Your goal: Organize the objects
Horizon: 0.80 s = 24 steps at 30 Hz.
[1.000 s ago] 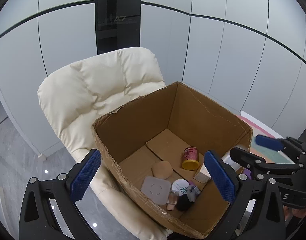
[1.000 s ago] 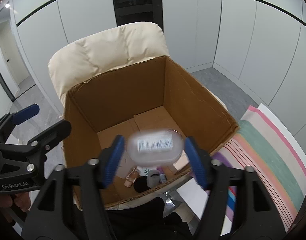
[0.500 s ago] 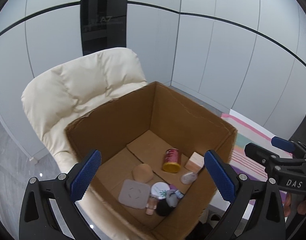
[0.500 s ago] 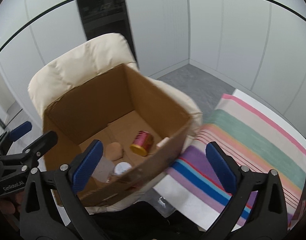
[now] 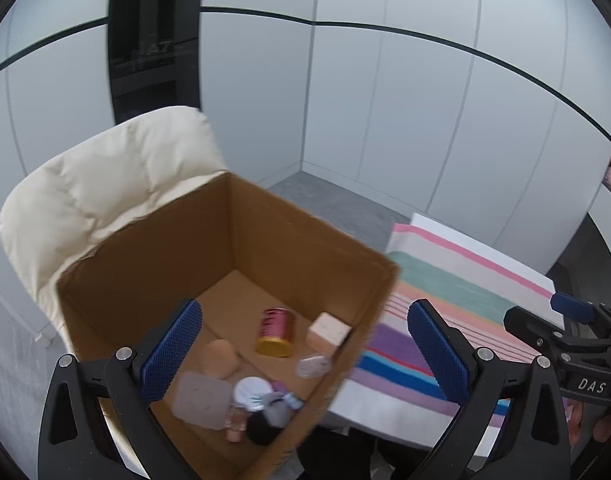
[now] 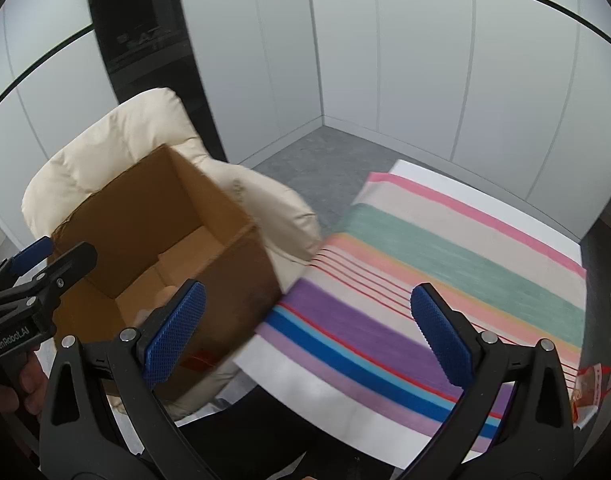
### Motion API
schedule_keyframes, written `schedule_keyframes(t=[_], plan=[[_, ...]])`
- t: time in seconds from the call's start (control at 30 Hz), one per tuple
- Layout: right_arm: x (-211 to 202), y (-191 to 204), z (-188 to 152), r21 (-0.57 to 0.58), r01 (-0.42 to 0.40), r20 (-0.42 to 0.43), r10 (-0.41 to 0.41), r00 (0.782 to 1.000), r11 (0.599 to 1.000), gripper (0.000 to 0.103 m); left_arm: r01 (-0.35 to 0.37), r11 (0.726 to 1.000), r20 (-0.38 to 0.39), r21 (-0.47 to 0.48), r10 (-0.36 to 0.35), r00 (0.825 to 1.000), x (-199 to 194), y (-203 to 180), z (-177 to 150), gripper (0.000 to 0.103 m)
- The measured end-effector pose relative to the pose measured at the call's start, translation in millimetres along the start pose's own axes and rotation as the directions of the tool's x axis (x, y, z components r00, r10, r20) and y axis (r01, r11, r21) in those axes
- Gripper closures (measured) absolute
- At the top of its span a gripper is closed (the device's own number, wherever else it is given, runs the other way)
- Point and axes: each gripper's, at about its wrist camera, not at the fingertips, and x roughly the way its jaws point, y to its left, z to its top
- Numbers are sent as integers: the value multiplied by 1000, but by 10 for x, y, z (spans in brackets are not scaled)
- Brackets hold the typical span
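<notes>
Landmark is the cardboard box [image 5: 233,280]. Cream padded chair [image 5: 105,188] sits under and behind the box, so the box rides on the seat, open top up, easy to drop things in from above. Striped cloth [image 6: 445,280] lies just beside the box on its right, covering what I take for the desk [image 6: 317,376]; white edge shows past the stripes. No loose items on the stretch of cloth I can see, only a red-and-white wrapper [image 6: 593,388] at the far right edge, well apart from the box.

Inside the box, on its floor: red can with gold lid [image 5: 275,332] lying on its side near the middle, pale pink block [image 5: 329,330] against the right wall, tan oval puff [image 5: 221,356] left of the can, grey square pad [image 5: 201,400] at the near side, round white lid [image 5: 251,390], small clear case [image 5: 313,366], and a dark bottle cluster [image 5: 265,424] in the near corner. They lie loosely where they landed, not stacked.

My left hand-held gripper [image 5: 301,360] hangs over the box's near rim, jaws wide, nothing between them. My right hand-held gripper [image 6: 301,340] has just been opening, now fully wide and empty, aimed over the cloth beside the box's right wall. I judge it is heading for the next item, which isn't in view.
</notes>
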Motion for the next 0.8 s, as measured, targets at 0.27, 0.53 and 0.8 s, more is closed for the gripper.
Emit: schedule_keyframes(t=[0.27, 0.53, 0.8], plan=[[-307, -606, -235, 58, 55, 2, -55, 998, 997, 0, 68, 997, 0, 39, -68, 998, 4, -659, 131, 0], [-679, -1162, -526, 146, 127, -11, -127, 992, 981, 0, 78, 986, 7, 148, -80, 997, -234, -1196, -86, 0], [-1006, -1333, -822, 188, 182, -35, -179, 983, 965, 0, 59, 966, 23, 253, -67, 997, -611, -1458, -369, 0]])
